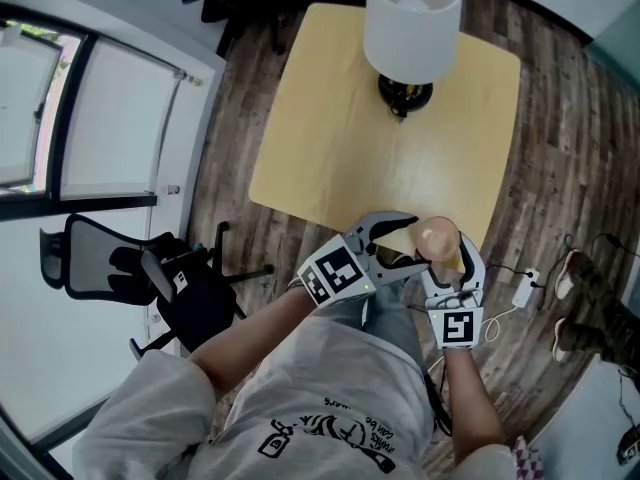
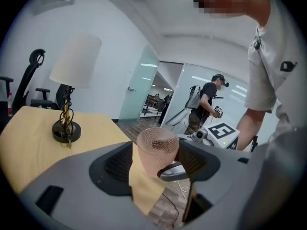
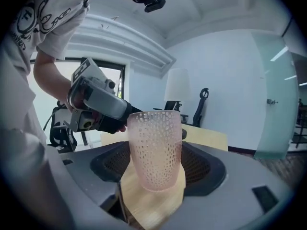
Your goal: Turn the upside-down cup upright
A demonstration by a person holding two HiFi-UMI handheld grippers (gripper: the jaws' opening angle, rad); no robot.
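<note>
A pink dimpled cup (image 1: 437, 236) hangs near the front edge of the wooden table (image 1: 330, 138), rim up and rounded base down. My right gripper (image 1: 447, 258) is shut on the cup; in the right gripper view the cup (image 3: 156, 150) fills the gap between its ribbed pads (image 3: 196, 164). My left gripper (image 1: 410, 240) comes in from the left with its jaws spread wide and open. In the left gripper view the cup (image 2: 156, 150) stands just ahead of that gap, not pressed by the pads, with a right fingertip (image 2: 171, 171) against its lower side.
A lamp with a white shade (image 1: 412, 23) stands at the table's far side. A black office chair (image 1: 120, 263) sits on the floor to the left. Cables and a white adapter (image 1: 525, 290) lie on the wood floor at right. Another person (image 2: 206, 102) stands far behind.
</note>
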